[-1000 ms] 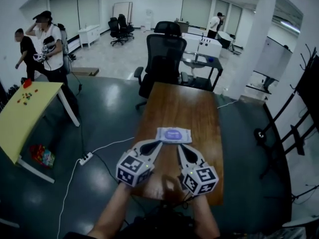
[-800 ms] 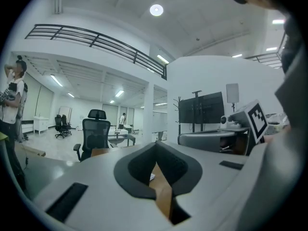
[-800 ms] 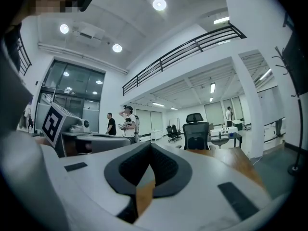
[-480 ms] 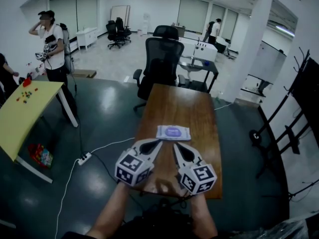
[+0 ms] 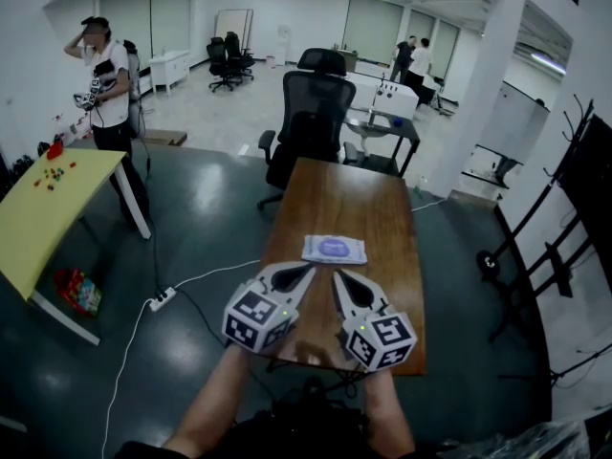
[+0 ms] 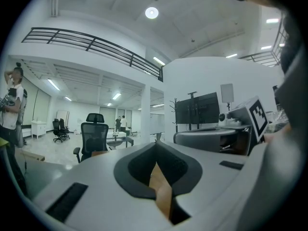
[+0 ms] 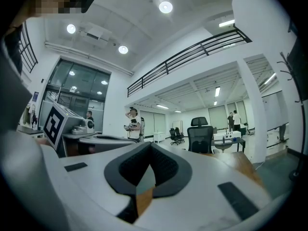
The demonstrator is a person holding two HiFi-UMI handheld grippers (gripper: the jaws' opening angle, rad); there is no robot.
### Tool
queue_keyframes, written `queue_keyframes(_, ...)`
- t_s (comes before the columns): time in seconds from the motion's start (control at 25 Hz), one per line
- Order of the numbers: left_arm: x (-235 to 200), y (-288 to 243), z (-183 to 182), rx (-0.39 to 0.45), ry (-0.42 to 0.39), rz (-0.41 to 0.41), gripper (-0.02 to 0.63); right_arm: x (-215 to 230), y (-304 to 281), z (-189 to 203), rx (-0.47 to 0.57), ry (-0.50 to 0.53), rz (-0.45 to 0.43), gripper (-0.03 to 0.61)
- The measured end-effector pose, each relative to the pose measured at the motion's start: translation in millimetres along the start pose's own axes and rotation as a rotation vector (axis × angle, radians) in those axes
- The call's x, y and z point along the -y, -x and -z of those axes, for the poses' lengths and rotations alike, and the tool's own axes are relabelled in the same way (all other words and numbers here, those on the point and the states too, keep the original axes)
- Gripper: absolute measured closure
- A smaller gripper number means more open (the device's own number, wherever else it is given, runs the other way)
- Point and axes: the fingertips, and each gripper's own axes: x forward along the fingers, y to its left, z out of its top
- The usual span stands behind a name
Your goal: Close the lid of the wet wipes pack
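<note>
Left claw [image 5: 307, 272], clenched: in the left gripper view its two jaws meet at the tips, nothing is held, and only a sliver of brown wood shows through the hollow behind the tips. Right claw [image 5: 336, 278], likewise clenched and empty, its jaws closed to a point in the right gripper view. In the head view both claws hover over the near end of the counter [image 5: 375, 208], side by side and a little apart, tips directed away from the person and converging toward the wet wipes pack [image 5: 334, 250]. The pack lies flat on the bare wood just beyond the two tips, touched by neither. Its purple oval lid [image 5: 334, 248] sits on the upper face; whether it is pressed fully down cannot be told. A black office chair [image 5: 312, 122] stands at the far end of the counter. To the left, well apart, a yellow table [image 5: 38, 220] carries small coloured pieces, and a person [image 5: 107, 76] stands beyond it
</note>
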Motion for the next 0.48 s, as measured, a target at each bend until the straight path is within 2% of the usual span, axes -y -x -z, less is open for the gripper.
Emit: queue_keyframes(0.48, 11, 12, -1, 0.007, -0.020, 0.002, 0.611, -16, 12, -4, 0.028, 0.010, -0.027, 0.569)
